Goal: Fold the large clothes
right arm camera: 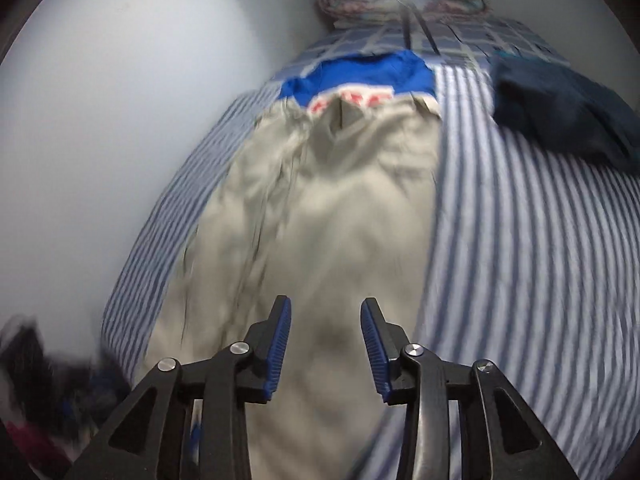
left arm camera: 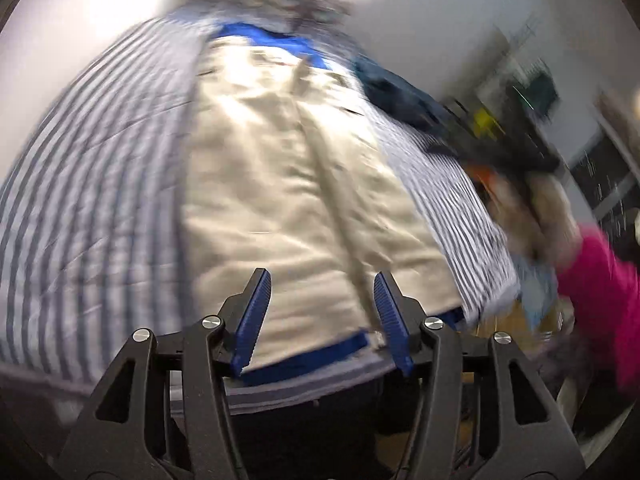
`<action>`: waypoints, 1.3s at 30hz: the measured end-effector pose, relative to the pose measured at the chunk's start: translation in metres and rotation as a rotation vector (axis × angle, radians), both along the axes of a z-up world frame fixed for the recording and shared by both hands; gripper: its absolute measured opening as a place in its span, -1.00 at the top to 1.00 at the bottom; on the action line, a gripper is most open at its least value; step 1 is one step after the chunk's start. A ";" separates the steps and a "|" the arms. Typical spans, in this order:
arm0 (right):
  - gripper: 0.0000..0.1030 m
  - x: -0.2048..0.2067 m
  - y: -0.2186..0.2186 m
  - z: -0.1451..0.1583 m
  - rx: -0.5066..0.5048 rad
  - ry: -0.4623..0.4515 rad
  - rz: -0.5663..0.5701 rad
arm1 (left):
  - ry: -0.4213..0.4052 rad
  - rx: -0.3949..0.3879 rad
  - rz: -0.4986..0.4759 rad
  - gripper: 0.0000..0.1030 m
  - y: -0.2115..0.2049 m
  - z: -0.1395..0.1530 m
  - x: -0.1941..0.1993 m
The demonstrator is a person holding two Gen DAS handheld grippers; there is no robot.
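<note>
A cream jacket (left arm camera: 288, 184) with blue trim lies lengthwise on a blue-and-white striped bed (left arm camera: 92, 200). Its blue hem runs across the near end, its blue collar lies at the far end. My left gripper (left arm camera: 322, 286) hovers open over the hem end, nothing between its blue pads. In the right wrist view the same jacket (right arm camera: 332, 208) stretches away to its blue collar (right arm camera: 360, 74). My right gripper (right arm camera: 325, 312) is open above the near part of the cloth, and its jaws hold nothing. Both views are blurred by motion.
A dark blue folded garment (right arm camera: 560, 116) lies on the bed at the far right. A patterned pillow or quilt (right arm camera: 404, 0) sits at the bed's head by a bright lamp. A white wall (right arm camera: 120, 120) borders the bed's left. A pink sleeve (left arm camera: 604, 300) and clutter appear at right.
</note>
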State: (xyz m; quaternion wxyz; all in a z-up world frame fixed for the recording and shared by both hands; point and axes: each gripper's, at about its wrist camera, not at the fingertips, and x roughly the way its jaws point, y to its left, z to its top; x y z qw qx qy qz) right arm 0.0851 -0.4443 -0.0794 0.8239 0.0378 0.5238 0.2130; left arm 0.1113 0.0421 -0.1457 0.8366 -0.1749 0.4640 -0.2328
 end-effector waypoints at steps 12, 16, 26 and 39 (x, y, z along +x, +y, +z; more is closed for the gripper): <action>-0.29 -0.081 -0.049 -0.067 0.123 0.245 -0.098 | 0.373 -0.290 0.145 -0.02 0.037 -0.091 0.023; 0.07 -0.090 -0.049 -0.088 0.200 0.307 -0.087 | 0.350 -0.251 0.157 0.52 0.037 -0.081 0.012; -0.02 -0.104 -0.058 -0.088 0.296 0.300 -0.051 | 0.385 -0.354 0.259 0.03 0.072 -0.089 0.021; 0.11 -0.096 -0.046 -0.109 0.382 0.366 0.020 | 0.356 -0.253 0.130 0.01 0.046 -0.078 0.018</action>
